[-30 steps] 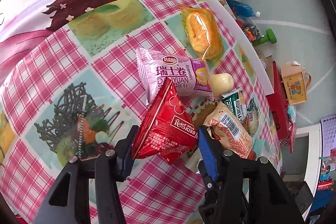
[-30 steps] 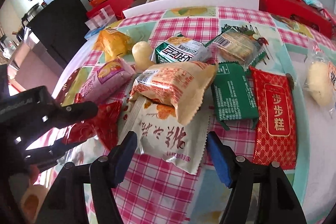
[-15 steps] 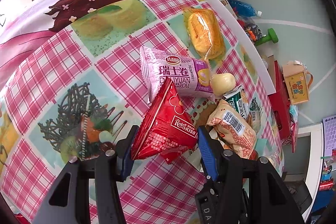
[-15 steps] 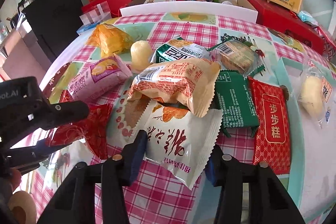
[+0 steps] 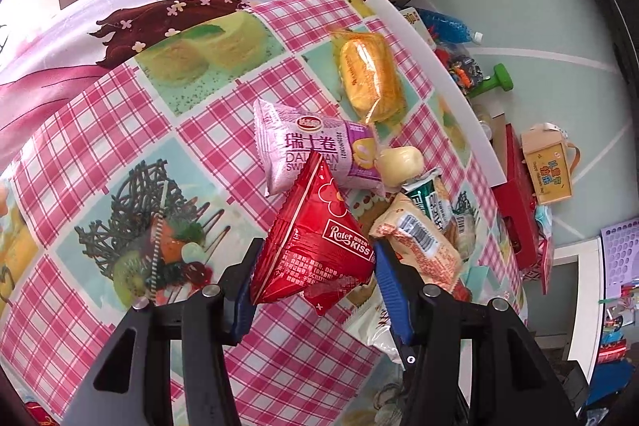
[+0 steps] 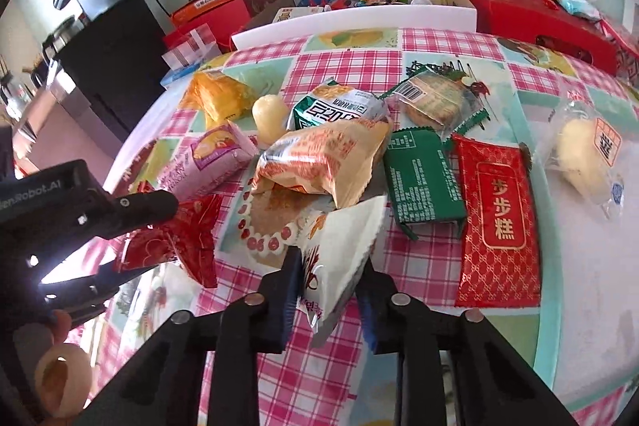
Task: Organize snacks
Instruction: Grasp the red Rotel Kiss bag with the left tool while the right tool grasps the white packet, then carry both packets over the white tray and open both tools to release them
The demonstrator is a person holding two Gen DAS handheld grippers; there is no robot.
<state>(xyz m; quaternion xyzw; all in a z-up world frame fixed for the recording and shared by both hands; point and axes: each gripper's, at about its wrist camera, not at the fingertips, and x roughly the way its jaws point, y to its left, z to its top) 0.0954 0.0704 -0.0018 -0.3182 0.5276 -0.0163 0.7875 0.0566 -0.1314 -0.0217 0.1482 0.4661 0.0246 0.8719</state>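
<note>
Both grippers loaded, apparently to lift two packs out of the pile at once: left gripper (image 5: 315, 280) pinching the red triangular pack (image 5: 315, 246) by its near end, tip pointing far; right gripper (image 6: 329, 290), jaws just closed, clamped on the near edge of the white pouch (image 6: 339, 250), far corner raised toward the orange-cream bag (image 6: 323, 162). Remaining snacks crowded mid-table on the checked cloth (image 6: 351, 62); open room at near left, white board (image 6: 351, 20) marking the far edge
</note>
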